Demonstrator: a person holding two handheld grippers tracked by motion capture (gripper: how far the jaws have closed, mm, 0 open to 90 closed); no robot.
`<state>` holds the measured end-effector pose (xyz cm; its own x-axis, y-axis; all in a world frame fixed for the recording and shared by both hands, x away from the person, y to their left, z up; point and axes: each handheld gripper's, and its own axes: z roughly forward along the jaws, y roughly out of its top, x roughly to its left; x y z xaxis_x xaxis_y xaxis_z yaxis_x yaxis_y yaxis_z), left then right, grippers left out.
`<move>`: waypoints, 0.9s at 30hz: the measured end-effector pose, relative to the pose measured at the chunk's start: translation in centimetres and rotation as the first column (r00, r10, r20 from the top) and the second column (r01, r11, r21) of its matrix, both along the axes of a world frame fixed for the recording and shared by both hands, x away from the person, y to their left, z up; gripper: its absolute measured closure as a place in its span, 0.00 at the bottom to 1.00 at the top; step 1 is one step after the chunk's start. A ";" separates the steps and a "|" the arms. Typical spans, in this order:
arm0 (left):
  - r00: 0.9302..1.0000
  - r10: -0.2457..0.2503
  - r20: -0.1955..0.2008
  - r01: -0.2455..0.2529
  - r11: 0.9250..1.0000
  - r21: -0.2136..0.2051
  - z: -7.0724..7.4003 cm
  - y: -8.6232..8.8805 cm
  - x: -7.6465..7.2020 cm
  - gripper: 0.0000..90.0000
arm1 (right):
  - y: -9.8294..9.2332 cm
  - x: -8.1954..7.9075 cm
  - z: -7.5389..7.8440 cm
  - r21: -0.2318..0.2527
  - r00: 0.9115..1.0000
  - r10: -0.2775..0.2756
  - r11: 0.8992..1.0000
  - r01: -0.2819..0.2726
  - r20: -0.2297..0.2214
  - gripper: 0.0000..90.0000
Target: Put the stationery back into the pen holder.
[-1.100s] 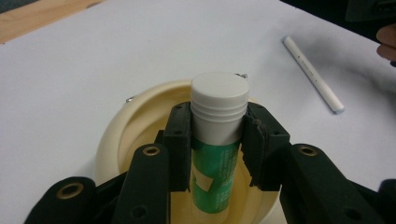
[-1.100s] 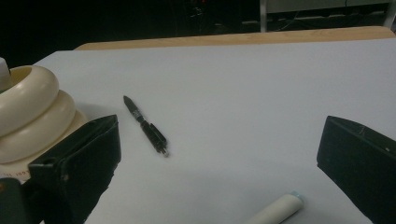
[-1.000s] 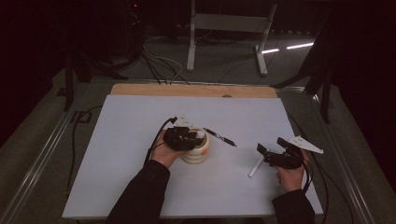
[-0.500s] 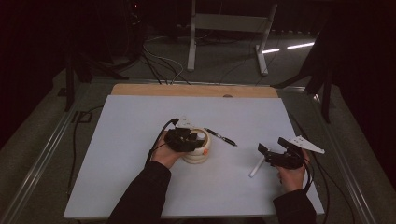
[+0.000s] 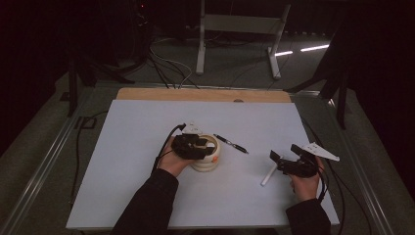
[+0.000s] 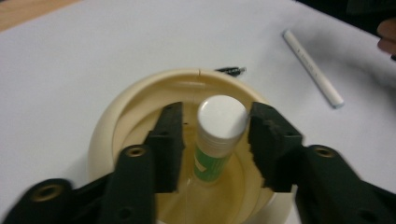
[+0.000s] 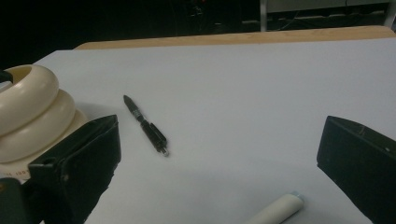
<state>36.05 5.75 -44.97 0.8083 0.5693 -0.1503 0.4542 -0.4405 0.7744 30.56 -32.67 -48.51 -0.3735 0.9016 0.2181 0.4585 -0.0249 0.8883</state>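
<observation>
Since the glue stick (image 6: 218, 140) stands leaning inside the cream holder (image 6: 121, 126) near the middle of the worktop (image 5: 147, 205), with the left tool (image 6: 215, 140) straddling it and its jaws a little apart on either side, the pads clear of the tube, the main risk is in the withdrawal: a pad (image 6: 271, 144) catching the white cap on the way up could drag the stick out again, or nudge the light holder so that it tips or slides. Towards the worktop's right edge the right tool (image 5: 280, 163) hangs wide open with nothing in it, above the white marker (image 5: 268, 175); a careless descent could roll that marker off towards the near edge. A black pen (image 5: 231, 144) lies just beyond the holder, towards the far edge. Compared with the earlier frames, the left tool's jaws have just been opening, with the glue stick between them, while both hands sit where they were and the pen and marker have not shifted.
</observation>
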 end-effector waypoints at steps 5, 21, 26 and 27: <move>0.998 0.042 0.037 -0.042 0.999 -0.001 0.4 0.2 -0.2 0.42 | 0.0 0.0 0.0 0.001 1.000 0.000 1.000 0.000 -0.001 0.00; 0.979 0.174 0.104 -0.173 0.985 -0.020 1.4 1.8 -0.2 0.00 | 0.0 0.0 0.0 0.000 1.000 0.000 1.000 0.000 0.000 0.00; 0.972 0.197 0.125 -0.193 0.980 -0.042 1.9 2.9 -0.2 0.00 | 0.0 0.0 0.0 -0.001 1.000 0.002 1.000 -0.002 0.001 0.00; 0.972 0.197 0.130 -0.192 0.980 -0.048 1.9 3.1 -0.2 0.00 | 0.0 0.0 0.0 0.000 1.000 0.001 1.000 -0.001 -0.001 0.00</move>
